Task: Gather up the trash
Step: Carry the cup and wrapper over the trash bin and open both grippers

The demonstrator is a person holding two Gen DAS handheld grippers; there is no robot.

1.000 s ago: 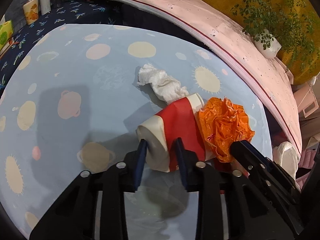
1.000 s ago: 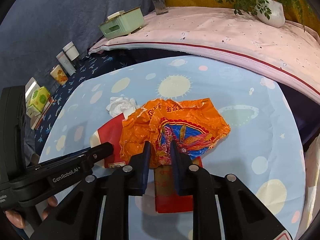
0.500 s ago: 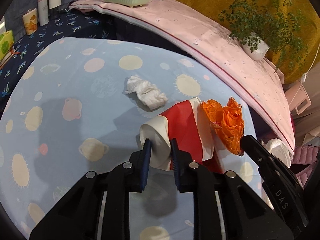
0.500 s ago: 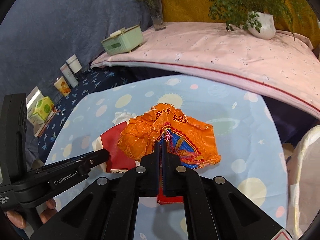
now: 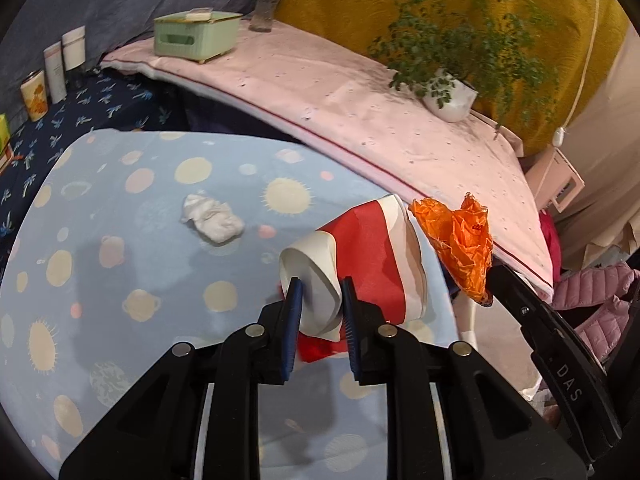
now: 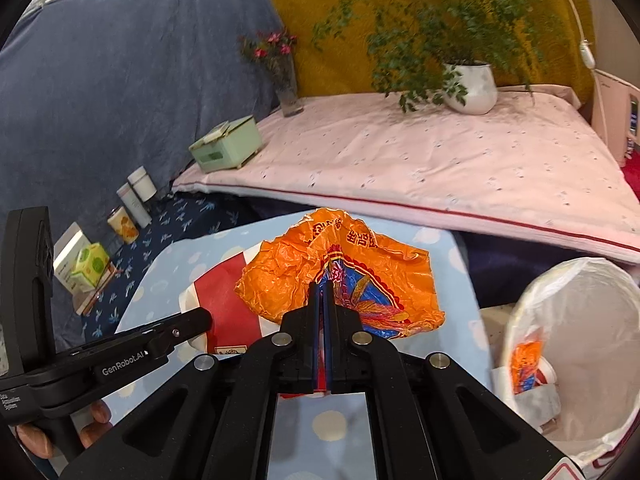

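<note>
My left gripper (image 5: 320, 292) is shut on the rim of a red and white paper cup (image 5: 368, 256), which it holds tilted above the blue planet-print tablecloth (image 5: 120, 280). My right gripper (image 6: 322, 288) is shut on a crumpled orange snack wrapper (image 6: 352, 264), also lifted; the wrapper (image 5: 460, 240) hangs just right of the cup in the left wrist view. The cup (image 6: 228, 304) shows to the left of the wrapper in the right wrist view. A crumpled white tissue (image 5: 212, 220) lies on the cloth. A flat red packet (image 5: 320, 350) lies under the cup.
A bin lined with a white bag (image 6: 580, 300) stands off the table's right edge, with wrappers in it. Behind are a pink-covered surface (image 5: 360, 112) with a green box (image 5: 196, 38) and a potted plant (image 5: 450, 98). Bottles (image 5: 64, 60) stand at the left.
Both grippers have risen, lifting the cup and the orange wrapper off the cloth. The right jaws closed fully on the wrapper; the left jaws tightened on the cup's rim.
</note>
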